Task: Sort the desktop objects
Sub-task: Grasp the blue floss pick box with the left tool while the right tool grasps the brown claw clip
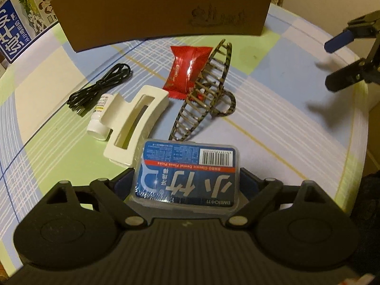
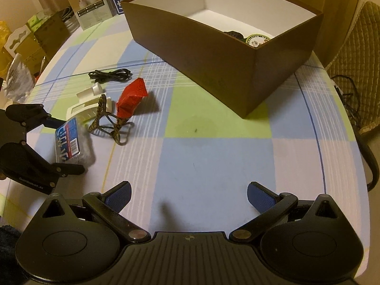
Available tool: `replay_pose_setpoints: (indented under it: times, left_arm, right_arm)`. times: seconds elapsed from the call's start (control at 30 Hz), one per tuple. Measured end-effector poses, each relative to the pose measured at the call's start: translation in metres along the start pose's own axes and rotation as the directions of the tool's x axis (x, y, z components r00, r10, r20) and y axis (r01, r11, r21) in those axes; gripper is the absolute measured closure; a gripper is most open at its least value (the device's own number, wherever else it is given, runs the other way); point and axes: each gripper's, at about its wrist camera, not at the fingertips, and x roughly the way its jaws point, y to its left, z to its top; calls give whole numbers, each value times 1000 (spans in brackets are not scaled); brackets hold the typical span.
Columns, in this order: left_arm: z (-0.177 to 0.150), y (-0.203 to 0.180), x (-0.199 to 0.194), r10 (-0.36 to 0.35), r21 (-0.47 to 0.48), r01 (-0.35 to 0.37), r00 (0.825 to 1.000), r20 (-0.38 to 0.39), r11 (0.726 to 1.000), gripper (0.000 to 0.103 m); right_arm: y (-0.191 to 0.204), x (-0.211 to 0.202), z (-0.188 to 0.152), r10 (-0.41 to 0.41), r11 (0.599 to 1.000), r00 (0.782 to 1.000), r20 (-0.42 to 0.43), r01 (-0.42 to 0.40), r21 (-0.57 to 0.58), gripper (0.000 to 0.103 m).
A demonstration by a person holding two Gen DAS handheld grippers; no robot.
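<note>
Your left gripper straddles the floss box on the table's near left, jaws spread, not pinching; your right gripper is released, empty; the brown box sits far right.

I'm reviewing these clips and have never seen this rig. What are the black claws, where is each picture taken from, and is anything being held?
A person holds two hand-held grippers; each carries a fisheye camera looking along its fingers. The left gripper straddles a blue floss-pick box, jaws wide; whether the pads press it is unclear. The right gripper is open and empty. On the checked tablecloth lie a white hair claw, a patterned hair claw, a red packet, a small bottle and a black cable. A brown box stands behind.
</note>
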Motion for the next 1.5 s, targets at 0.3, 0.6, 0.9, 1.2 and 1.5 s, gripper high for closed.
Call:
replay_pose_setpoints:
  times: [0.3, 0.6, 0.9, 1.2, 1.5]
  left_arm:
    - [-13, -1, -10, 19, -47, -18, 1000, 20, 999, 18]
    - [-42, 26, -42, 122, -219, -117, 992, 10, 969, 18]
    - [-54, 64, -73, 271, -419, -249, 963, -8, 873, 18]
    - [-62, 78, -78, 303, -490, -284, 952, -43, 824, 18]
    - [-67, 81, -75, 295, -517, -283, 954, -62, 808, 18]
  right_arm:
    - [6, 5, 4, 13, 1000, 1000, 2, -13, -13, 2]
    - [28, 18, 18, 102, 986, 994, 42, -95, -140, 2]
    - [61, 46, 31, 191, 920, 979, 65, -155, -360, 2]
    - [82, 78, 31, 217, 823, 975, 39, -161, -545, 37]
    - [93, 84, 30, 244, 786, 965, 98, -138, -602, 58]
